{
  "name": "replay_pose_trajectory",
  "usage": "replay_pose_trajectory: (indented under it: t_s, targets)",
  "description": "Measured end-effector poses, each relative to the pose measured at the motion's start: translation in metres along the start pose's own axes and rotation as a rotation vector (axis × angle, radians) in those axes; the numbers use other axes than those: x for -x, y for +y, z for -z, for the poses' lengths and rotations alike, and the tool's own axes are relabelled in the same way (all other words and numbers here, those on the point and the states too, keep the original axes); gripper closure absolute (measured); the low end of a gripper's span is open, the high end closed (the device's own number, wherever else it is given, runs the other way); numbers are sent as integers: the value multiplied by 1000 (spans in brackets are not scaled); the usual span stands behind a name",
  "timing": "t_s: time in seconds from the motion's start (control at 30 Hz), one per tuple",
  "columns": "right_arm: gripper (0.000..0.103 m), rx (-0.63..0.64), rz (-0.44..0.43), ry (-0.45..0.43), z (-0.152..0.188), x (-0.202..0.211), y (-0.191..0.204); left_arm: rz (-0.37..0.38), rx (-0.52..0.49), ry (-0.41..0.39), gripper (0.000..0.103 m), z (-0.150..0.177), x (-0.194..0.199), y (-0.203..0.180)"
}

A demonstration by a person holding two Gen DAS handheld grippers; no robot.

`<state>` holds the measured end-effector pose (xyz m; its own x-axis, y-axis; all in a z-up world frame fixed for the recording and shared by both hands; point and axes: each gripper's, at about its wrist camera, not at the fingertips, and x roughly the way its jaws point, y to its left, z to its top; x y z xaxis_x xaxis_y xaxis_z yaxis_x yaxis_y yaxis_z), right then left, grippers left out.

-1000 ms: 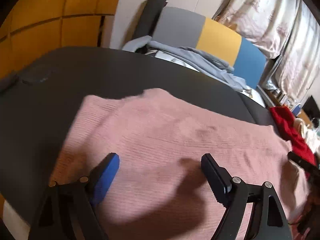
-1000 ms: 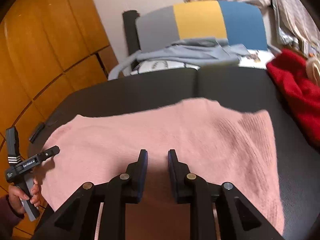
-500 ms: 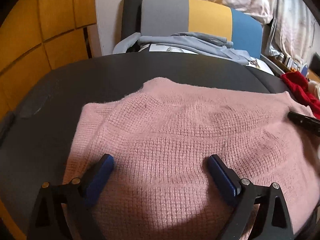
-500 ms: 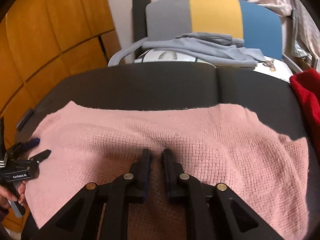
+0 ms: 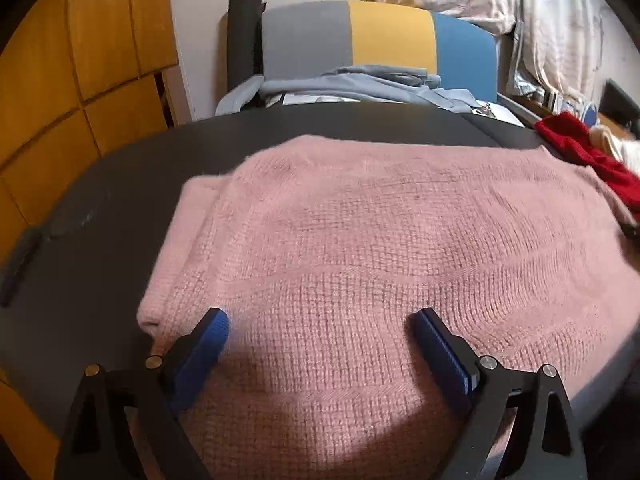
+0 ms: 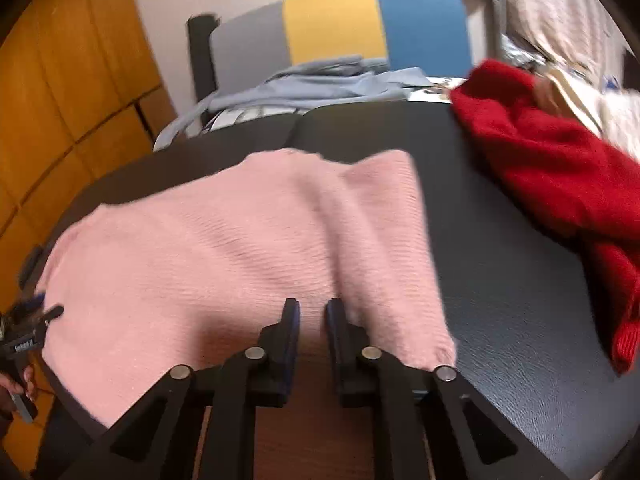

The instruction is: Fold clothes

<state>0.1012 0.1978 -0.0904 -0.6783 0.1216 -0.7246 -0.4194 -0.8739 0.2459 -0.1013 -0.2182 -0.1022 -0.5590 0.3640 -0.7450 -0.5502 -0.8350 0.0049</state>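
On the black desk (image 5: 120,184) the pink sweater (image 5: 380,240) lies partly folded, our left hand-held gripper (image 5: 320,328) spread wide above its near edge, our right hand-held gripper (image 6: 312,320) nearly closed on nothing there, so next we probably pinch that edge for another fold.

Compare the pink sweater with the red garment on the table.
The pink sweater lies spread flat across the middle of the table; the red garment sits bunched in a heap at its right edge. The pink sweater lies right under both tools; the red garment lies off to the side, away from them. Both are soft knits resting on the same dark table.
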Motion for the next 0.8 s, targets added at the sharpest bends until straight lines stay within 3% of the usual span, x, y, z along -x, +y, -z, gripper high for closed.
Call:
replay_pose_trajectory:
  t_s: [0.1, 0.2, 0.27, 0.33, 0.4, 0.47, 0.53, 0.57, 0.63, 0.8]
  targets:
    - [88, -82, -53, 17, -14, 2, 0, 12, 35, 2, 9, -12, 11, -9]
    - [81, -34, -113, -32, -45, 7, 17, 72, 75, -88, 9, -27, 29, -25]
    - [81, 47, -35, -32, -69, -6, 30, 102, 84, -115, 9, -41, 29, -39]
    - [81, 122, 63, -14, -91, -24, 39, 97, 83, -93, 9, -56, 17, -53]
    - [80, 143, 97, 74, -104, -51, 35, 113, 97, -53, 9, -64, 2, -60]
    - [80, 126, 42, 164, -107, -73, 28, 119, 112, -4, 9, -65, -14, -66]
    - [83, 101, -76, 175, -104, -79, 24, 111, 118, 41, 9, -62, -29, -71]
    - [98, 122, -67, 168, -101, -79, 25, 97, 114, 59, 8, -58, -35, -74]
    - [99, 184, 8, 142, -98, -75, 29, 88, 100, 26, 6, -50, -37, -78]
    - [99, 120, 166, 34, -100, -63, 11, 85, 76, -4, 2, -44, -36, -79]
